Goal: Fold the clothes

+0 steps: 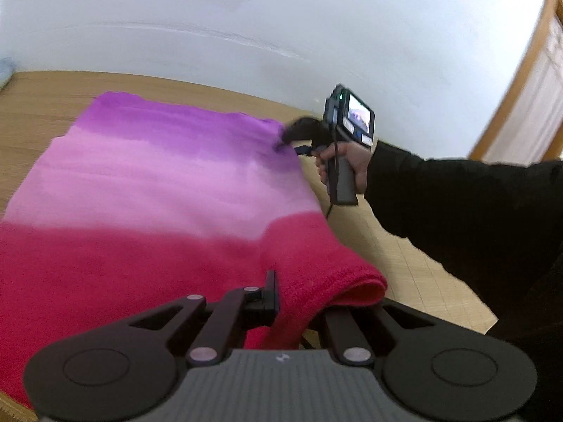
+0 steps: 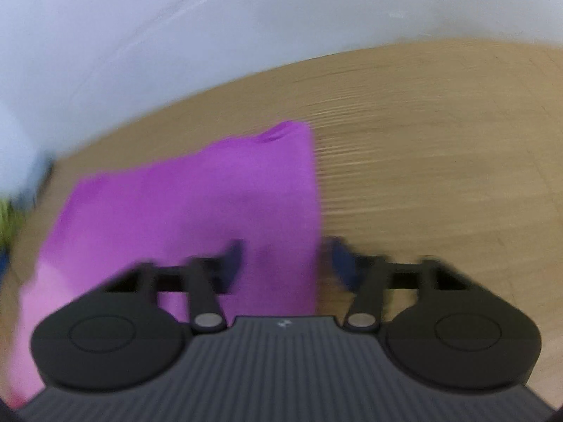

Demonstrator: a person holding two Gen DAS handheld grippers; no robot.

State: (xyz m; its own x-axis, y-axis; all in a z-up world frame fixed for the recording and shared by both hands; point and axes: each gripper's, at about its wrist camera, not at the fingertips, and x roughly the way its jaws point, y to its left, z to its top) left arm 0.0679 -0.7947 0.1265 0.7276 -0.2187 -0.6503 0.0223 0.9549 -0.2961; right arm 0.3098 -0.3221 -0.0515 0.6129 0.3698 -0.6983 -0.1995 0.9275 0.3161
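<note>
The garment (image 1: 158, 183) lies spread on the wooden table (image 1: 42, 112). In the left wrist view its long axis runs from the bottom edge of the frame up toward the upper middle. Three colour bands cross that axis: deep red nearest the camera, pale pink in the middle, purple at the far end by the pale wall (image 1: 281, 17). The near red edge is lifted into a soft fold at lower centre, and the left gripper (image 1: 299, 292) is clamped on it. One finger shows on top of the cloth and the other is hidden under the fold. At the far right corner of the purple end, the person's hand (image 1: 348, 168), in a dark sleeve (image 1: 457, 204), grips the handle of the other tool. A small lit screen (image 1: 360, 117) on the back of that tool shows a picture too small to make out. In the blurred right wrist view the right gripper (image 2: 285, 253) stands with its jaws wide apart. The right-hand edge of the purple end runs up between the fingers (image 2: 232, 260), and neither pad presses on it. A tiny pale mark (image 1: 281, 357) sits on the ribbed grey body of the left gripper, and it is too small to read.
</note>
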